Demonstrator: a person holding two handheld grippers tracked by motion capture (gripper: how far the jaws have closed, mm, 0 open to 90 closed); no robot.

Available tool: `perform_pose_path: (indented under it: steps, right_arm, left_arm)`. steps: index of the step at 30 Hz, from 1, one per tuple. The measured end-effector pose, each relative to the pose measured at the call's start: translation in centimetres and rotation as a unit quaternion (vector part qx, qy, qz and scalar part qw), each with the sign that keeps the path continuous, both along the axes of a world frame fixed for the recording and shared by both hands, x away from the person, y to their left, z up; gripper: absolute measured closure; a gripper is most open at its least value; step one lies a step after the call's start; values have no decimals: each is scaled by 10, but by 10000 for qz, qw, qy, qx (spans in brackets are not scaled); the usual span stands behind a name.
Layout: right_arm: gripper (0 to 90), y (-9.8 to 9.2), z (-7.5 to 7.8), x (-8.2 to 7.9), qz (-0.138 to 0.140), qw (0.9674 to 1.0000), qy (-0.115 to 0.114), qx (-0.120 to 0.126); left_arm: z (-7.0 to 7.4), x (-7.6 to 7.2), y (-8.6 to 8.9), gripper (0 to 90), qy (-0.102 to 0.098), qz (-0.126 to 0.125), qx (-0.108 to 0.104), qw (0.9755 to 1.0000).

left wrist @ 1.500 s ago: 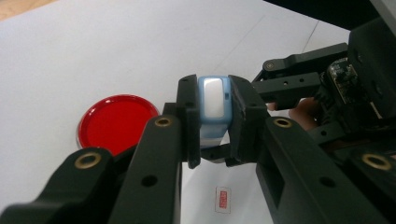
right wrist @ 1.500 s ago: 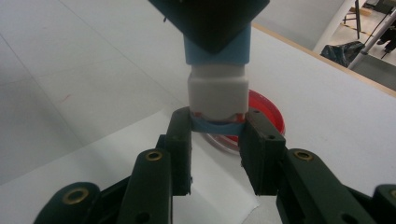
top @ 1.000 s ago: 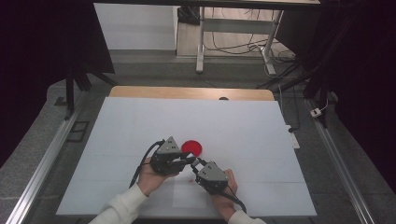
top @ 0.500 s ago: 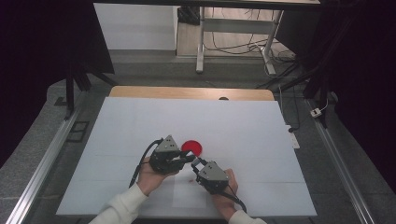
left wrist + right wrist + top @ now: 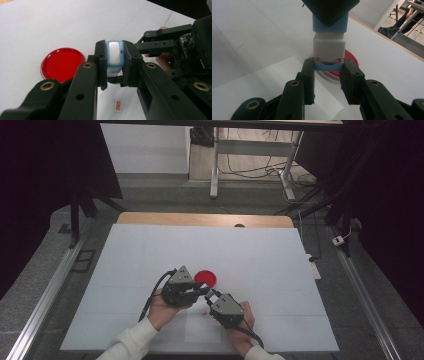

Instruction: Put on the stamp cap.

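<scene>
Step in hand, as judged: a two-gripper hold on one small object, a blue-and-white smartwatch-like device (image 5: 115, 56) with a pale blue strap, carried just above the table (image 5: 260, 250) near its near edge, slightly left of centre.

Left gripper (image 5: 200, 291): its jaws are closed on the blue body of the device, one pad on each flank, with the white face turned towards its camera. In the left gripper view the strap curves down between the pads.

Right gripper (image 5: 210, 296): its jaws are drawn in on the pale blue strap end (image 5: 328, 66), below the white block of the device. Whether the pads press hard or merely touch cannot be settled from the right gripper view.

A red round lid-like disc (image 5: 205, 278) lies flat on the table just beyond the two grippers, apart from both.

Next move, as judged: the two grips are very near one another, so any pull or twist on the strap calls for the left gripper to hold the body steady and the right to work along the strap's own line, lest the part slip.

Pose: both forearms enter from the near edge, hands low over the table, the grippers angled inward with tips meeting.
</scene>
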State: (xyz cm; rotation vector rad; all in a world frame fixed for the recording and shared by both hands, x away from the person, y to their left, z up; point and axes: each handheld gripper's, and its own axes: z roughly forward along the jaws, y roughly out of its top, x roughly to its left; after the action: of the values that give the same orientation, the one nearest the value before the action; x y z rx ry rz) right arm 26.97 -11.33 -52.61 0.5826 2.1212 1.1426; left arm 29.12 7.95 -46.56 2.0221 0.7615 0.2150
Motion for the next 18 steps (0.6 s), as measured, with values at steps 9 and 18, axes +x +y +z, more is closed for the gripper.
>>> perform_pose_path:
  steps: [9,18]
  right_arm:
    - [656,1,1,-2,1,9999,-116,-70]
    - [657,2,3,-4,63,9993,-323,-196]
  left_arm:
    - [-1,2,3,759,123,-23,-76,9999]
    - [-3,6,6,759,354,-97,-271,9990]
